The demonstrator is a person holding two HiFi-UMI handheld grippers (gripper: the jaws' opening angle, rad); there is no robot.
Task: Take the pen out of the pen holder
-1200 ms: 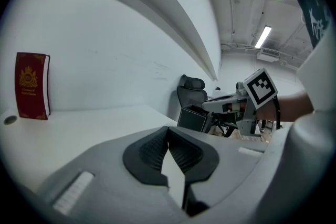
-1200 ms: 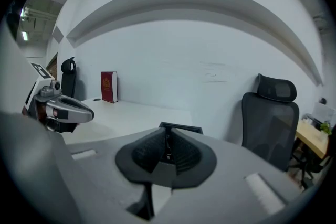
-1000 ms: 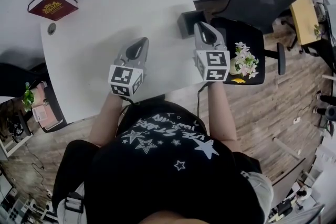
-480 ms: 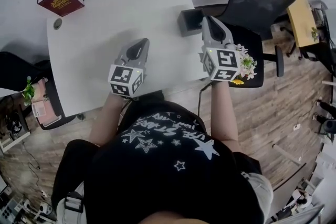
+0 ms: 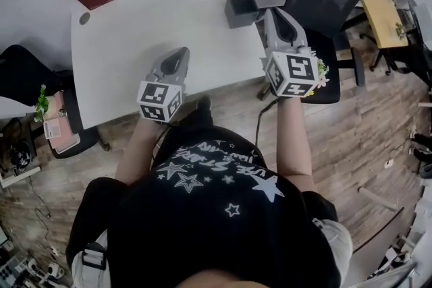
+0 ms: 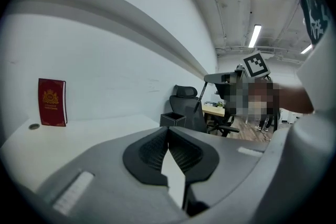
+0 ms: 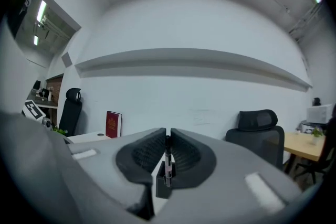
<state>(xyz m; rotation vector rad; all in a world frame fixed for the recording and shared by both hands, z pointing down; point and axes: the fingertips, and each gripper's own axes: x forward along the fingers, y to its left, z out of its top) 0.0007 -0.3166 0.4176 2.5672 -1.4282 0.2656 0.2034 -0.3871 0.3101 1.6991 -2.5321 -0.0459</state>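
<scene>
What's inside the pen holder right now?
Nothing sticks out of the pen holder; the pen is clamped in the right gripper, outside it. The holder's shadowed bottom cannot be seen.

The right gripper (image 5: 271,11) rose from the pen holder (image 5: 241,9) at the table's (image 5: 135,30) far corner, carrying the pen (image 7: 167,160) upright between its closed jaws and clear of the holder's rim, while the left gripper (image 5: 179,52) drew back towards the table's near edge
</scene>
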